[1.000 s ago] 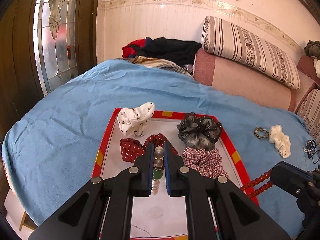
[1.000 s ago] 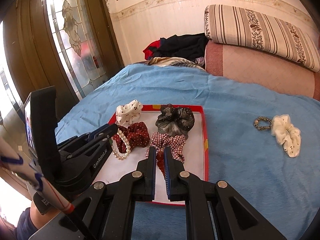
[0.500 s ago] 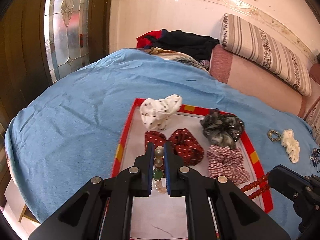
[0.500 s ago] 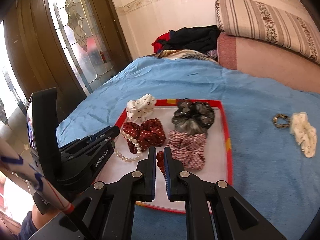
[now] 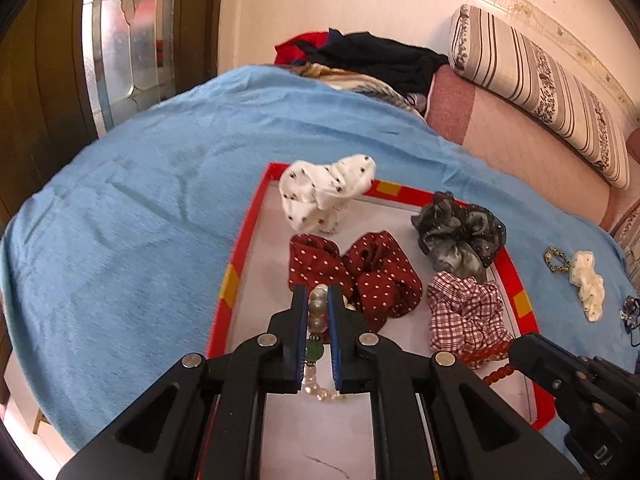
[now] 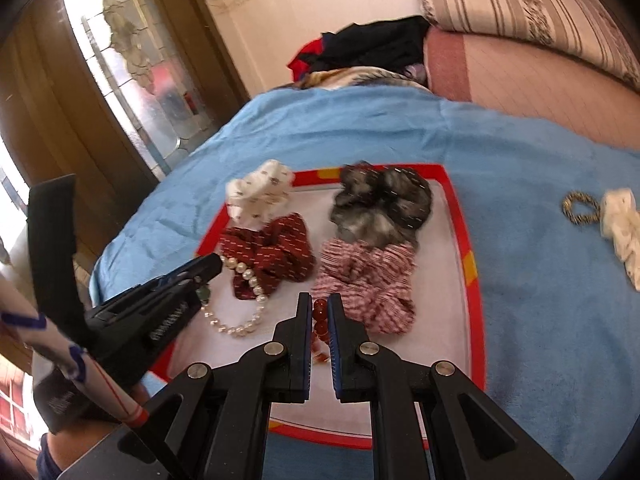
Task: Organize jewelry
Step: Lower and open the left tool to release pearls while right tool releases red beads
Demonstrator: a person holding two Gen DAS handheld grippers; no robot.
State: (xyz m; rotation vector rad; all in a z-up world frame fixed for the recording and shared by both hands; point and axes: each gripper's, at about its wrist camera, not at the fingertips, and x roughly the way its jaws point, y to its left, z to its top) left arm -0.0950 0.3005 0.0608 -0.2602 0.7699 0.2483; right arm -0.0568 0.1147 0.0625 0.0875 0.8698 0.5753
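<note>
We see the left gripper [image 5: 318,294] clamped on a string of pearl-white beads with one green bead [image 5: 316,322], and the right gripper [image 6: 319,304] clamped on a strand of round red beads [image 6: 320,320]. Against the frames a second ago, both have come lower and nearer the red-rimmed white tray [image 5: 244,240] on the blue bedspread [image 5: 140,220]; the pearl string's loose end now rests on the tray floor in front of the dark red white-dotted scrunchie [image 5: 360,268]. The red strand hangs just beside the red-and-white checked scrunchie [image 6: 368,280]. The white dotted scrunchie [image 5: 324,196] and grey sheer scrunchie [image 5: 460,236] lie where they were at the tray's far end. A cream scrunchie [image 5: 586,284] and a small beaded ring [image 5: 556,260] lie off the tray as before.
</note>
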